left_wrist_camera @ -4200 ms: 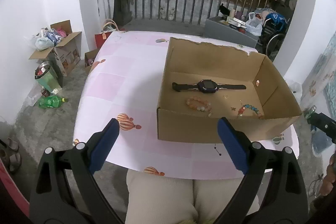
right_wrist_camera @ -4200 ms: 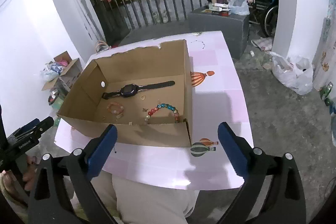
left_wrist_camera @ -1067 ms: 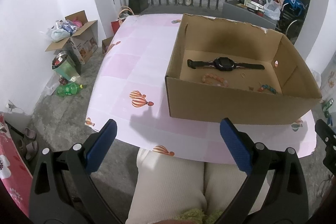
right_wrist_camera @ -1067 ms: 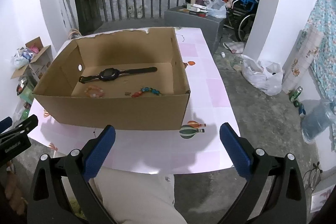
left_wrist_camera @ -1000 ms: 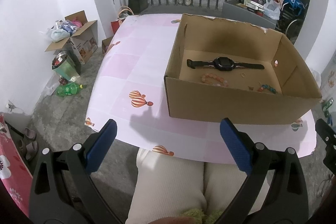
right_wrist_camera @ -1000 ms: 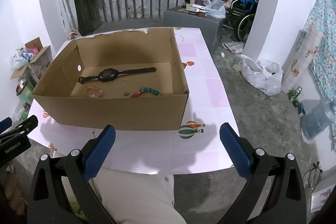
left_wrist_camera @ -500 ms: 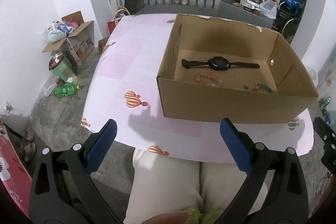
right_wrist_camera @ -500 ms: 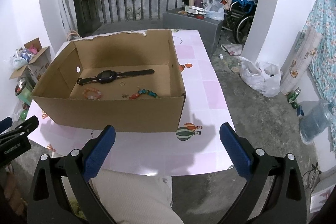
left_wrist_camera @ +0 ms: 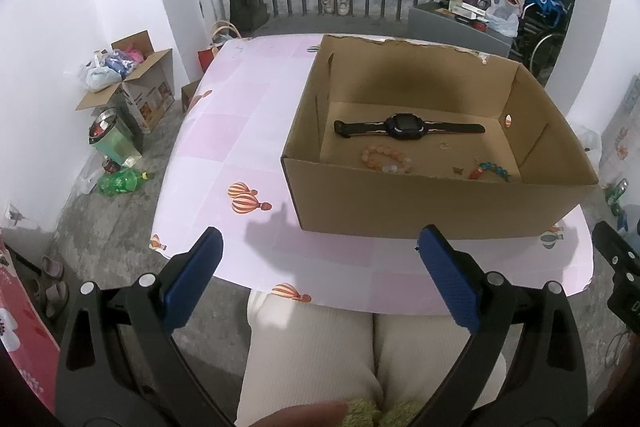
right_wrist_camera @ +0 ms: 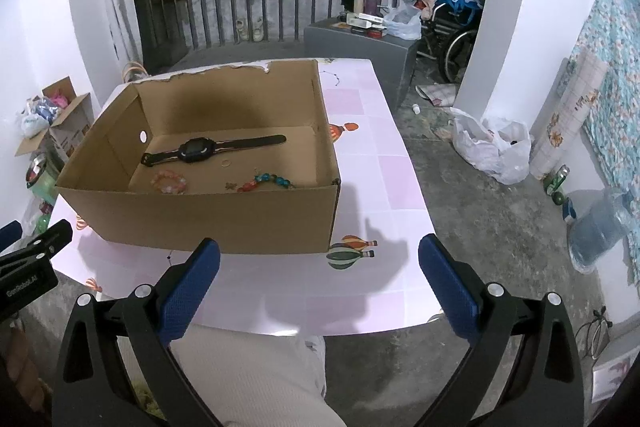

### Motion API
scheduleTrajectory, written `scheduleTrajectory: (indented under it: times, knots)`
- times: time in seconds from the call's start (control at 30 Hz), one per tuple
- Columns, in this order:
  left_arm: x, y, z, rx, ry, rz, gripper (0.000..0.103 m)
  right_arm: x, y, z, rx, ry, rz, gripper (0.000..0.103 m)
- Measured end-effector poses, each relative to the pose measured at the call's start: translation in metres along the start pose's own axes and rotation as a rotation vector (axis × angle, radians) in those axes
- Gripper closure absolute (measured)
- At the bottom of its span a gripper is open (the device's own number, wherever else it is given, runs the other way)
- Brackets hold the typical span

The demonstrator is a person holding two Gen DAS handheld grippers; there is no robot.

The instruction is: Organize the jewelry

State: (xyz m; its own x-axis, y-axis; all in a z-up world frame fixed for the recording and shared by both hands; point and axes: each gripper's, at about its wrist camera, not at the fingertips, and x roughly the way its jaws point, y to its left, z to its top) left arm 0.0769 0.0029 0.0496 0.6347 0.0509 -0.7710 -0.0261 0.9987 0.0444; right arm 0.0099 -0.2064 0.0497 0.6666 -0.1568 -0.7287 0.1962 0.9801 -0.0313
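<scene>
While both tongs (left_wrist_camera: 320,247) (right_wrist_camera: 319,259) hang spread, a cardboard box (left_wrist_camera: 400,203) sits on the pink balloon-print table (left_wrist_camera: 240,131).

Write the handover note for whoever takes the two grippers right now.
Left gripper: open, empty, held at the near table edge over the person's lap.
Right gripper: open, empty, same height.
Cardboard box on the pink table holds the black watch, orange bead bracelet, multicolour bead bracelet, a small ring and a tiny charm.
Done: these pieces lie in the box.
Left: cannot tell; no other jewelry visible.
</scene>
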Motion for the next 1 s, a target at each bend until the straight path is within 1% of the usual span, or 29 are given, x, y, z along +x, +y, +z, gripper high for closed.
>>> scheduleTrajectory:
  times: [0.27, 1.0]
  knots:
    - [0.0023, -0.0039, 0.0007, 0.008, 0.009, -0.009, 0.008, 0.0022, -0.0024, -0.0006, 0.003, 0.005, -0.006, 0.006]
    - [0.0053, -0.0015, 0.0009, -0.004, 0.011, 0.001, 0.008, 0.0024, 0.0006, -0.0004, -0.007, 0.007, -0.003, 0.006]
